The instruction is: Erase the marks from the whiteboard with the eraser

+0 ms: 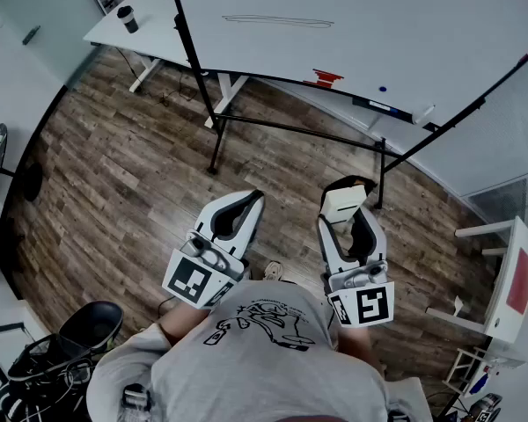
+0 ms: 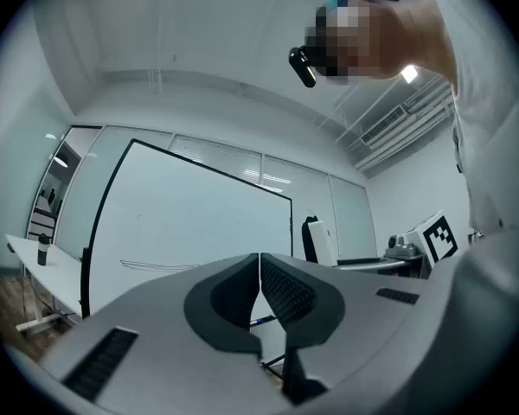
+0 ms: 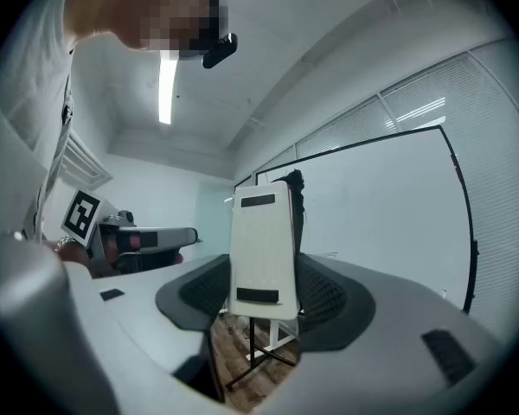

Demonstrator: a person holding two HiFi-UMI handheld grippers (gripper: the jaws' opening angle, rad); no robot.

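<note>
Wood floor (image 1: 114,174) is seen under the whiteboard (image 1: 405,33). Well short of it, the likely light, stiff eraser (image 3: 261,249) is gripped by its sides in the right claw (image 3: 259,296); the left claw (image 2: 259,288) is closed, empty.

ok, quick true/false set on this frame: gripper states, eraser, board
1. The right gripper is shut on the eraser. True.
2. The left gripper holds a marker. False: its jaws are together with nothing between them.
3. The whiteboard is wiped clean. False: a long thin mark runs across its upper part.
4. The eraser is pressed against the whiteboard. False: it is held apart from the board, over the wood floor.
5. A dark cup stands on the white table to the left of the whiteboard. True.
</note>
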